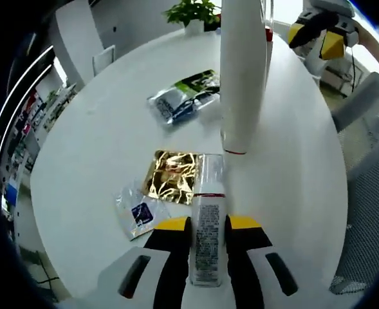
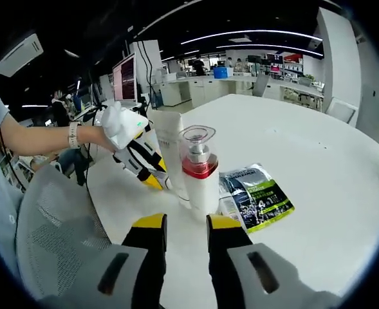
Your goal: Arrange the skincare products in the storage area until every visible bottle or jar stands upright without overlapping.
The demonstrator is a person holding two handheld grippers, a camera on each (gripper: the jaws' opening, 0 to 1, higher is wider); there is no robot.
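My left gripper [image 1: 208, 222] is shut on a small white bottle [image 1: 208, 241] with printed text and a clear cap, held low over the white round table [image 1: 92, 141]. Just ahead of it stands a tall white tube [image 1: 242, 77] with a thin red ring at its base. In the right gripper view the same tube [image 2: 168, 145] stands upright behind a white pump bottle [image 2: 199, 174] with a red collar and clear cap. My right gripper [image 2: 187, 225] is open just short of that pump bottle, with nothing between its jaws. A gloved hand holds the left gripper [image 2: 152, 172] beside the tube.
Flat sachets lie on the table: a gold foil one [image 1: 173, 175], a clear one with a blue label [image 1: 138, 212] and a green-black packet [image 1: 186, 96] [image 2: 257, 193]. A potted plant [image 1: 192, 13] stands at the far edge. Mesh chairs [image 2: 54, 219] [image 1: 369, 167] border the table.
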